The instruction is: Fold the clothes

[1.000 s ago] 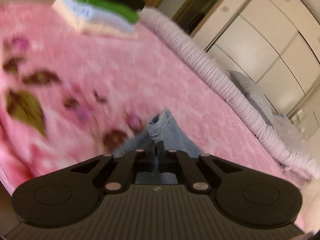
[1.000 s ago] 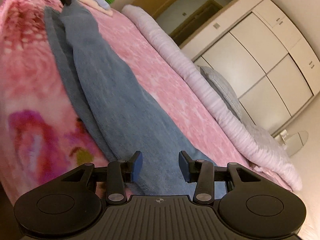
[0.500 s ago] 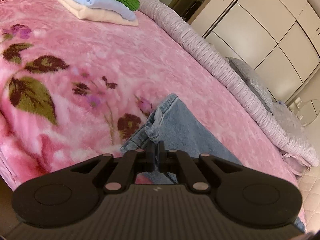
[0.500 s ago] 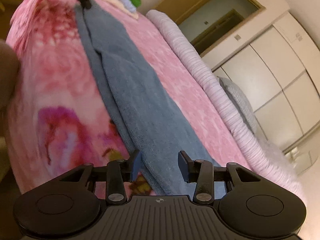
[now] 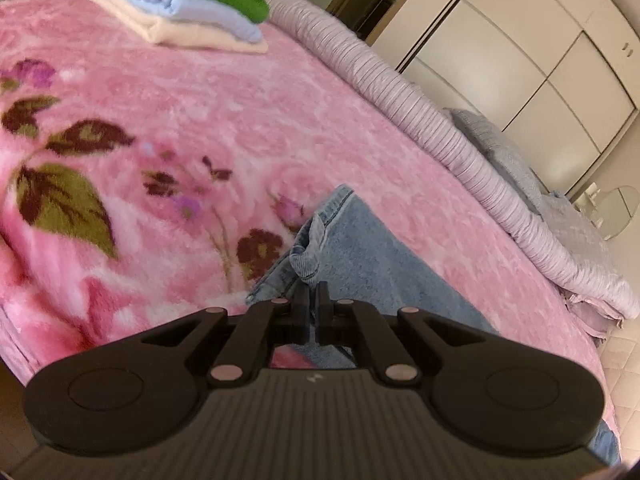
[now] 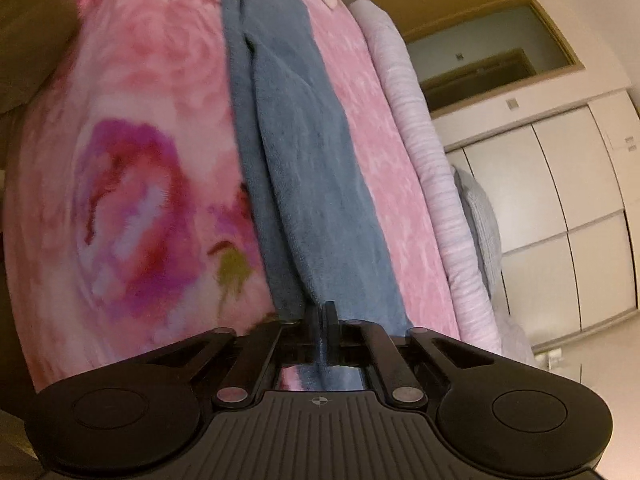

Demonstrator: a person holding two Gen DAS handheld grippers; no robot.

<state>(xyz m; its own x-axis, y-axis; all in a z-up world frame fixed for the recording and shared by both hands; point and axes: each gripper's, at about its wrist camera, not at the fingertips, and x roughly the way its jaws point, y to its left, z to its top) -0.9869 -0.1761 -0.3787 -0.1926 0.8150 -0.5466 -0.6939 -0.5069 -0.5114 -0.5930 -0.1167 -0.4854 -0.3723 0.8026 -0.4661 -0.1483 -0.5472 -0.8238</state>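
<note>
Jeans (image 5: 376, 264) in blue denim lie lengthwise on a pink floral blanket (image 5: 224, 128) that covers the bed. The left gripper (image 5: 313, 300) is clamped on the garment's bunched hem corner, its jaws pressed together with a fold of denim standing up between them. The right gripper (image 6: 320, 320) is likewise closed tight on the near edge of the same denim (image 6: 304, 168), which runs away from it as a long, narrow, doubled strip toward the far end of the bed. A stack of folded clothes (image 5: 188, 12) sits on the blanket at the far left in the left wrist view: cream at the bottom, pale blue above it, green and something black on top. A rolled lilac quilt (image 5: 420, 120) lies along the right side of the blanket, with a grey pillow (image 5: 496, 160) beside it. White wardrobe doors (image 6: 568, 200) fill the right background.
</note>
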